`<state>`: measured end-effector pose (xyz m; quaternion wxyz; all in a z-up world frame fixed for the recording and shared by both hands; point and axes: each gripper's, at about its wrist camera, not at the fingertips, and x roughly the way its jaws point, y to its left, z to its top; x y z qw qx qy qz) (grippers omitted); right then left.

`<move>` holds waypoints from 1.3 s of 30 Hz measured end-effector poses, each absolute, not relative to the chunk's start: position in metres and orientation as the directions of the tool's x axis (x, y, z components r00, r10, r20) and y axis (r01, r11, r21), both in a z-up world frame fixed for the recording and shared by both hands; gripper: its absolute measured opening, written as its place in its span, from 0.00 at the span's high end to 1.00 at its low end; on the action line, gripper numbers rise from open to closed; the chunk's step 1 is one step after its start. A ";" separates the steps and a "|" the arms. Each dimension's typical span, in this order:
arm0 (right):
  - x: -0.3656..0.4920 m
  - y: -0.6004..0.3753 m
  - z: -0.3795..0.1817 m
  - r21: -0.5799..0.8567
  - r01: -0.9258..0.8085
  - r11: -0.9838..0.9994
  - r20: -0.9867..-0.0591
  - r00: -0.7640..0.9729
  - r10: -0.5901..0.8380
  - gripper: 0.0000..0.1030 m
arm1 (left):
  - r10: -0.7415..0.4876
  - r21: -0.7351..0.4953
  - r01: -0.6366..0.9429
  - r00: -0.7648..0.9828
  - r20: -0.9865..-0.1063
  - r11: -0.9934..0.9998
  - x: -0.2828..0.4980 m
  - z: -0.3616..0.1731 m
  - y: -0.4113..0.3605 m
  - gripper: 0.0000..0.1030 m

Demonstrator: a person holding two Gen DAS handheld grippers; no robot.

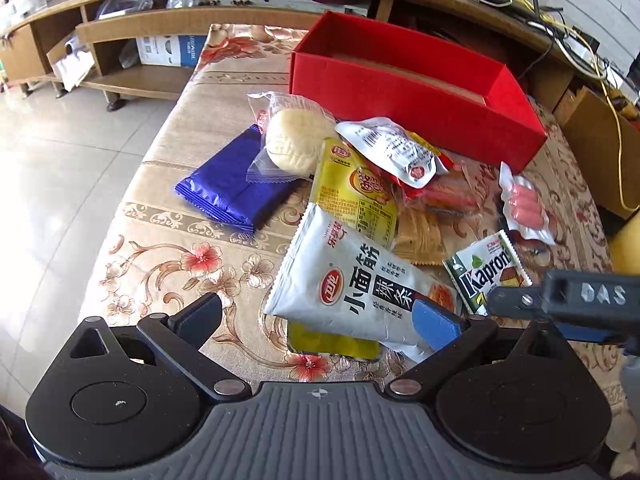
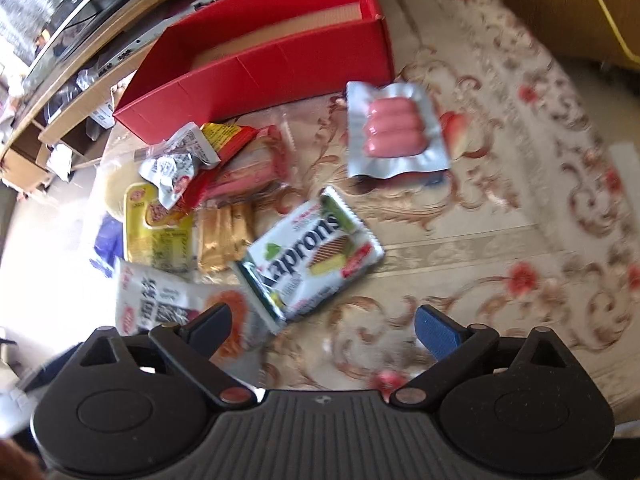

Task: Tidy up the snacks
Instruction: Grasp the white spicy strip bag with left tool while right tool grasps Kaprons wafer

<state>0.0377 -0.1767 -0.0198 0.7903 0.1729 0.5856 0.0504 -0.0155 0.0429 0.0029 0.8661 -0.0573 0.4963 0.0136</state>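
Observation:
A pile of snack packs lies on the floral tablecloth (image 1: 180,256) in front of an open red box (image 1: 400,92) (image 2: 260,76). My left gripper (image 1: 318,318) is open; its blue pad rests against a corner of the white noodle-snack bag (image 1: 352,280), while the other finger stands well apart from it. My right gripper (image 2: 324,326) is open just above the cloth, close to the green-and-white Kaprons wafer pack (image 2: 312,256) (image 1: 488,272), nothing between its fingers. A sausage pack (image 2: 394,128) (image 1: 524,204) lies alone near the box's right end.
The pile also holds a purple packet (image 1: 236,184), a wrapped round bun (image 1: 296,140) and a yellow packet (image 1: 352,192). A wooden TV stand (image 1: 120,32) with cables (image 1: 560,20) runs behind the table. Tiled floor (image 1: 60,160) lies past the table's left edge.

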 end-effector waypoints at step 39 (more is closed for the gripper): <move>0.041 -0.192 -0.032 0.117 -0.225 0.967 -0.932 0.313 0.185 0.47 | -0.210 -0.269 -0.089 0.410 -0.887 0.959 -0.021 -0.013 0.019 0.02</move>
